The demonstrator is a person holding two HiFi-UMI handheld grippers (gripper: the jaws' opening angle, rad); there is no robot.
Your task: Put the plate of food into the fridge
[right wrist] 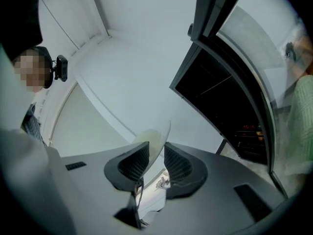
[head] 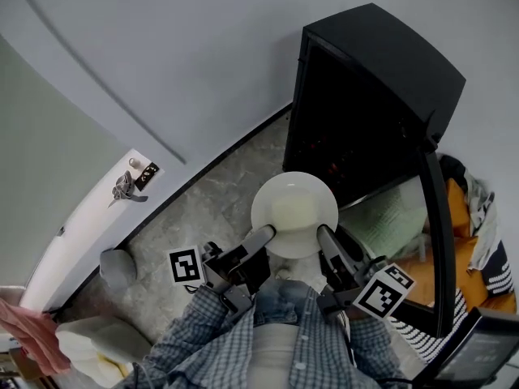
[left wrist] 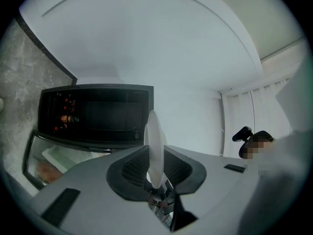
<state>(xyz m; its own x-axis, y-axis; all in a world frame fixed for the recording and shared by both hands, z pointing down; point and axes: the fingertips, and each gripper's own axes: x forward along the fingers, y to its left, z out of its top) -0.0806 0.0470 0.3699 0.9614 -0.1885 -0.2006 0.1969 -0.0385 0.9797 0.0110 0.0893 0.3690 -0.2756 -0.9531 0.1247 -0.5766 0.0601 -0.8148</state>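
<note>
Grey marbled floor [head: 219,209] runs along a white wall to the black fridge [head: 365,104], whose glass door [head: 434,241] stands open, so I judge the opening step done. I hold the white plate [head: 293,213], with pale food at its middle, level just in front of the opening, outside the cabinet. It is not yet on a shelf. My left gripper [head: 263,237] and right gripper [head: 326,237] each have their fingers [left wrist: 133,169] clamped on the plate's near rim, one either side, with the rim seated deep between them.
</note>
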